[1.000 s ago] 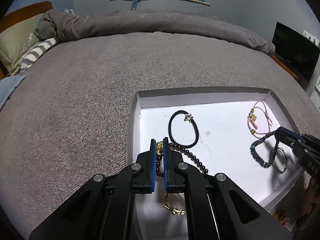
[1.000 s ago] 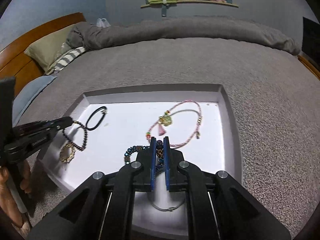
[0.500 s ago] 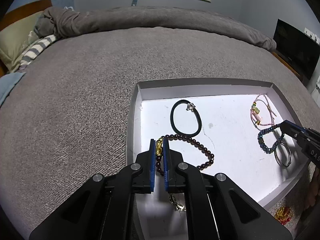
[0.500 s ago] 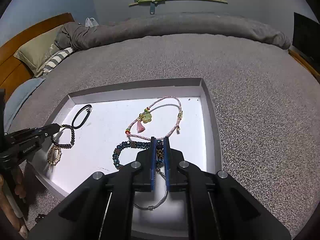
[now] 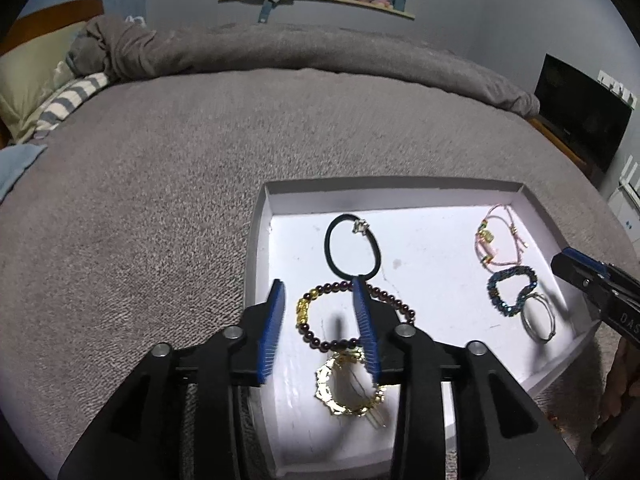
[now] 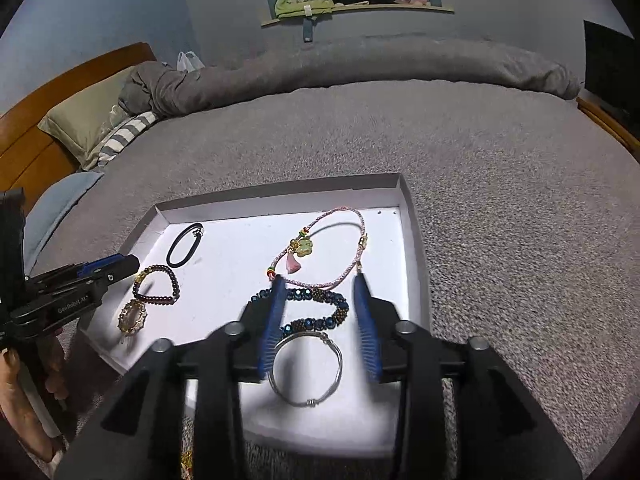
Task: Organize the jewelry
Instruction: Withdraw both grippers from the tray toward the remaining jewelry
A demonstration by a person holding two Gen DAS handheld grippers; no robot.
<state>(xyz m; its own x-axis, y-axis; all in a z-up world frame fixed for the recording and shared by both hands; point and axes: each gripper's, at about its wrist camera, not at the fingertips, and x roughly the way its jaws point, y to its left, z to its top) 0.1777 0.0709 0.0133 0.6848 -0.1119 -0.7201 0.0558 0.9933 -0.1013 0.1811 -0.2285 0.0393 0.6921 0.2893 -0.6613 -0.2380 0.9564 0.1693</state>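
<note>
A white tray [image 5: 262, 216] lies on the grey bed and holds several pieces of jewelry. My left gripper [image 5: 318, 284] hangs over its left part with jaws opening; the dark red bead bracelet [image 5: 352, 316] lies loose on the tray floor between them. A gold hair clip [image 5: 348, 384] and a black hair tie [image 5: 352, 246] lie close by. My right gripper [image 6: 318, 280] is over the tray's right part [image 6: 412, 240], its jaws opening too, and the blue bead bracelet [image 6: 312, 308] rests on the tray between them. A silver bangle [image 6: 306, 368] and a pink cord bracelet [image 6: 320, 252] lie nearby.
The grey bedspread [image 5: 140, 208] surrounds the tray. Pillows [image 5: 44, 80] and a rolled duvet [image 5: 280, 52] lie at the far side, a dark screen [image 5: 580, 108] stands at the right. A person's hand [image 6: 24, 396] holds the left tool. Small gold and red bits [image 5: 560, 428] lie by the tray's near edge.
Both grippers went from shut to open. The dark red bead bracelet dropped from the left jaws and the blue bead bracelet from the right jaws onto the tray.
</note>
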